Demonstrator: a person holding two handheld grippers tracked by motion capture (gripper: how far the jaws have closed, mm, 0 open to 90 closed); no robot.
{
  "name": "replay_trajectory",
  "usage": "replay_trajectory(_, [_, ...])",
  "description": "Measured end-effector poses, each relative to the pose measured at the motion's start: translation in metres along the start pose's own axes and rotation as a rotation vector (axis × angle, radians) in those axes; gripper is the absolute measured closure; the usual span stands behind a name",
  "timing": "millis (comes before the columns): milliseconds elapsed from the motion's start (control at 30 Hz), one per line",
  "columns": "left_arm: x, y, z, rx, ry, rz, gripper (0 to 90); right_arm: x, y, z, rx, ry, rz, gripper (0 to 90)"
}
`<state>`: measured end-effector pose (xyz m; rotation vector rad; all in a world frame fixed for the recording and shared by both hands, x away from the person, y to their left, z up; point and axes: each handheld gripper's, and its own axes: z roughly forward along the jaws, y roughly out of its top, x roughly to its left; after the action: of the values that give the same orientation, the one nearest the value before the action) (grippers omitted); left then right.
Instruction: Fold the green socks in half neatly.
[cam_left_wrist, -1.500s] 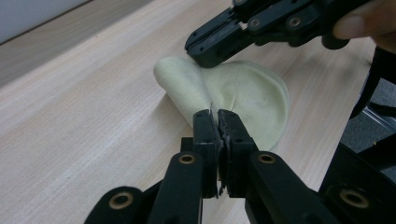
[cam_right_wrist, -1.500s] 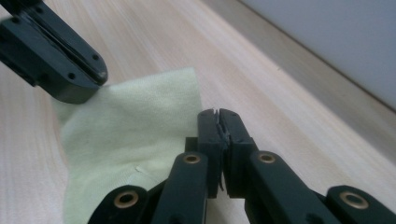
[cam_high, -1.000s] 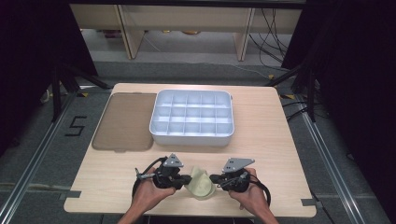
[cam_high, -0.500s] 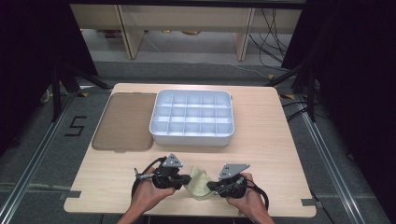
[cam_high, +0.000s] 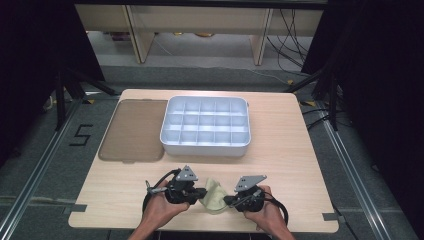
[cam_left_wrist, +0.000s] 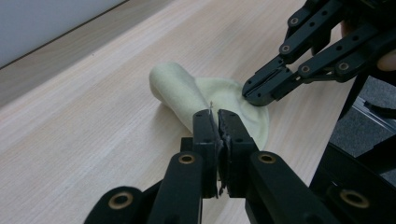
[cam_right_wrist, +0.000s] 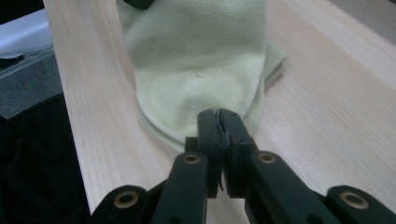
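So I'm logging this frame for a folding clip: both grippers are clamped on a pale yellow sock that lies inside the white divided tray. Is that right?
Not quite. The pale yellow sock lies on the bare wooden table, near its front edge, not in the white divided tray farther back, as the high view shows. The rest holds: left gripper and right gripper are both clamped on it.

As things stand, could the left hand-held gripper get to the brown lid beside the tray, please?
Probably not yet: the left hand-held gripper is shut on the pale sock. The table between it and the brown lid is bare.
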<state>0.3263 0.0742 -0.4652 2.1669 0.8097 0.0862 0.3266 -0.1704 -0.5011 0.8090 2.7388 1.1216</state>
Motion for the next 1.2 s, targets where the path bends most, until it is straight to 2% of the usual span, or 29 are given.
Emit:
replay_trajectory(67, [-0.002,0.001,0.000,0.016,-0.005,0.020,86.0,0.000,0.000,0.000,-0.002,0.004,-0.004,88.2])
replay_trajectory(233, [-0.006,0.002,0.003,0.018,-0.013,0.039,86.0,0.000,0.000,0.001,-0.002,0.004,0.000,88.2])
replay_trajectory(267, [-0.007,0.002,0.004,0.016,-0.011,0.030,86.0,0.000,0.000,0.001,0.001,0.007,0.009,88.2])
replay_trajectory(333, [-0.010,0.002,0.006,0.022,-0.016,0.044,86.1,0.000,0.000,0.001,-0.001,0.004,0.006,88.2])
replay_trajectory(400, [-0.011,0.002,0.008,0.020,-0.012,0.036,86.1,0.000,0.000,0.001,0.003,0.006,0.010,88.1])
replay_trajectory(433, [-0.013,0.003,0.010,0.023,-0.022,0.052,86.1,0.000,0.000,0.002,0.003,0.004,0.013,88.2])
replay_trajectory(500, [-0.016,0.003,0.013,0.020,-0.022,0.054,86.1,0.000,0.000,0.002,0.004,0.005,0.013,88.2])
replay_trajectory(600, [-0.022,0.003,0.019,0.013,-0.028,0.043,86.1,0.000,0.000,0.001,0.006,0.012,0.021,88.1])
replay_trajectory(700, [-0.024,0.003,0.023,0.019,-0.036,0.070,86.0,-0.001,0.000,0.001,0.004,0.012,0.020,88.2])
replay_trajectory(767, [-0.026,0.003,0.024,0.020,-0.023,0.055,86.1,-0.001,0.000,0.001,0.004,0.015,0.022,88.1])
replay_trajectory(800, [-0.026,0.003,0.025,0.028,-0.028,0.082,86.1,-0.002,0.000,0.001,-0.001,0.011,0.027,88.2])
replay_trajectory(867, [-0.029,0.002,0.028,0.032,-0.029,0.070,86.0,-0.004,0.000,-0.002,-0.004,0.010,0.029,88.1])
replay_trajectory(900, [-0.030,0.003,0.030,0.041,-0.035,0.094,86.0,-0.008,0.000,-0.005,-0.018,-0.004,0.027,88.1])
replay_trajectory(933, [-0.031,0.002,0.032,0.041,-0.035,0.078,86.0,-0.010,0.000,-0.008,-0.026,-0.012,0.040,88.1])
replay_trajectory(967, [-0.032,0.002,0.033,0.052,-0.035,0.091,86.0,-0.013,0.001,-0.011,-0.039,-0.013,0.042,88.1])
replay_trajectory(1033, [-0.034,0.001,0.036,0.058,-0.026,0.089,85.9,-0.017,0.001,-0.017,-0.062,-0.022,0.057,88.1])
replay_trajectory(1167, [-0.035,0.000,0.041,0.062,-0.026,0.089,85.8,-0.021,0.005,-0.025,-0.105,-0.032,0.057,88.1])
replay_trajectory(1200, [-0.035,0.000,0.042,0.073,-0.029,0.108,85.8,-0.021,0.005,-0.025,-0.105,-0.032,0.057,88.1])
